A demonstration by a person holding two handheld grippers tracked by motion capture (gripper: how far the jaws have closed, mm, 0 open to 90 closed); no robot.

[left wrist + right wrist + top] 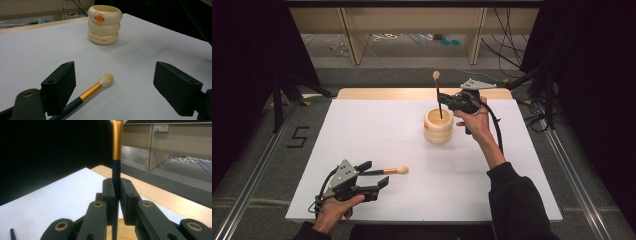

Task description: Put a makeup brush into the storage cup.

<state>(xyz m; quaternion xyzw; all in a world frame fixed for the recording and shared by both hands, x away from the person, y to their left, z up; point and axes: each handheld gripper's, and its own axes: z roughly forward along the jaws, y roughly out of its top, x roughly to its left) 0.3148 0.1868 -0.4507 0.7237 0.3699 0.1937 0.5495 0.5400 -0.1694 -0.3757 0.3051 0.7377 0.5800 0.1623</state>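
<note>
Fingers of the right gripper (443, 101) are clenched on an upright brush (116, 150), its handle reaching down into a cream ringed cup (438, 126) on the white surface (377, 135). Left gripper (377, 174) fingers are spread wide around a second brush (96, 88) lying flat near the front edge.

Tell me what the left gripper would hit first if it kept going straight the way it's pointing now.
Probably nothing at once: the left gripper stands open around the brush lying between its fingers. Its line runs past the brush tip over bare white table; the duck cup stands farther on, slightly left, though depth is hard to judge.
</note>
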